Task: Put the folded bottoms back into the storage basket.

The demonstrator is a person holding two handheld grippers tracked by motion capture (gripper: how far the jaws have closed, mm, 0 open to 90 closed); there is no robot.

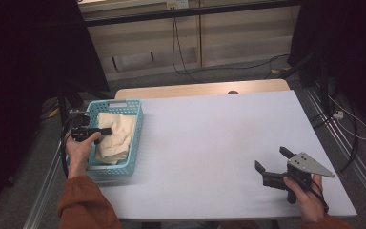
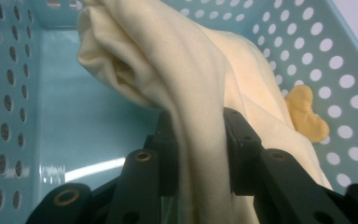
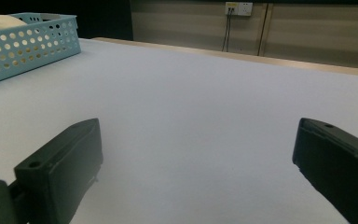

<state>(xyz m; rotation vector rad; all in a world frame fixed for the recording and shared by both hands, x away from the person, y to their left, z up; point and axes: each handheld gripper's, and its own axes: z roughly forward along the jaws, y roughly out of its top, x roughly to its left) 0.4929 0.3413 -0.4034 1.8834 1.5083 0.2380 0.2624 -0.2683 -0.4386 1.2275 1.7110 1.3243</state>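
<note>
A cream cloth [image 1: 114,136] lies bunched in a light-blue perforated basket [image 1: 136,138] at the table's left edge. My left gripper [image 1: 106,130] reaches into the basket from the left. In the left gripper view a fold of the cloth [image 2: 168,70] is pinched between the black jaws, so this gripper [image 2: 200,140] is shut on it, and part of the cloth rises above the basket floor [image 2: 88,135]. My right gripper [image 1: 272,159] rests at the front right of the table, jaws wide open with nothing between them [image 3: 196,154].
The white table top [image 1: 209,138] stretches between basket and right gripper. A small yellow scrap [image 2: 307,116] lies against the basket wall. The basket [image 3: 28,42] shows far left in the right gripper view. Cables and a wall socket [image 3: 237,8] lie beyond the table.
</note>
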